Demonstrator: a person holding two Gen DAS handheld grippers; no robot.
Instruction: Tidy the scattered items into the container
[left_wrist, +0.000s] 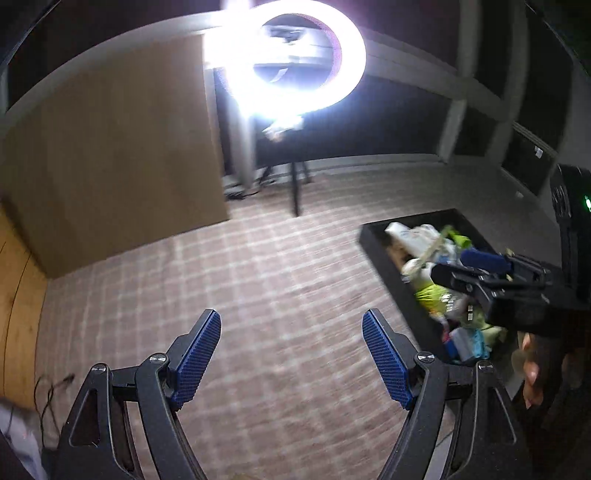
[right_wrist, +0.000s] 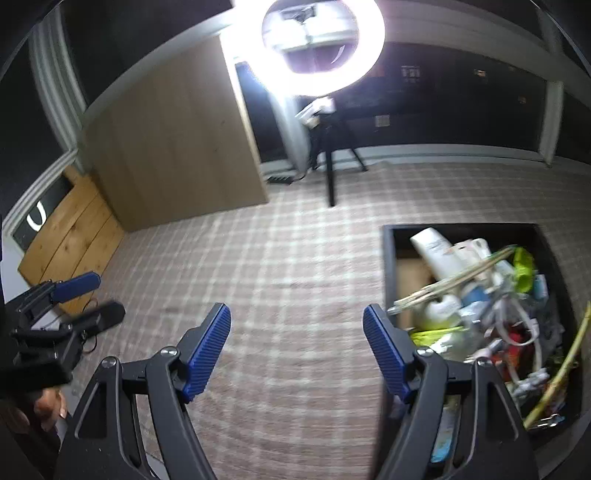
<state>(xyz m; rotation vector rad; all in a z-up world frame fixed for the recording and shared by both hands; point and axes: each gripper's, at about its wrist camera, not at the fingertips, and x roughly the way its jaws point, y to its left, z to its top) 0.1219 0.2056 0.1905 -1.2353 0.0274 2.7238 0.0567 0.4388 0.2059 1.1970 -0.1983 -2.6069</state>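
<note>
A black container (right_wrist: 388, 266) sits at the right on the checked surface, piled with several items: a white bottle (right_wrist: 434, 251), pale sticks (right_wrist: 454, 280), a green piece (right_wrist: 524, 269) and white cable (right_wrist: 517, 325). My right gripper (right_wrist: 297, 321) is open and holds nothing, just left of the container's near corner. My left gripper (left_wrist: 291, 325) is also open with nothing in it, over bare checked surface. From the left wrist view the container (left_wrist: 384, 258) lies to the right, with the right gripper (left_wrist: 469, 267) hovering over its contents. The left gripper (right_wrist: 92, 301) shows at the far left of the right wrist view.
A bright ring light (right_wrist: 321, 44) on a black tripod (right_wrist: 330, 173) stands at the back. A wooden cabinet (right_wrist: 177, 140) and a lower wooden panel (right_wrist: 74, 240) lie to the left. Dark cable (left_wrist: 51, 391) trails near the left edge. A hand (left_wrist: 532, 369) holds the right gripper.
</note>
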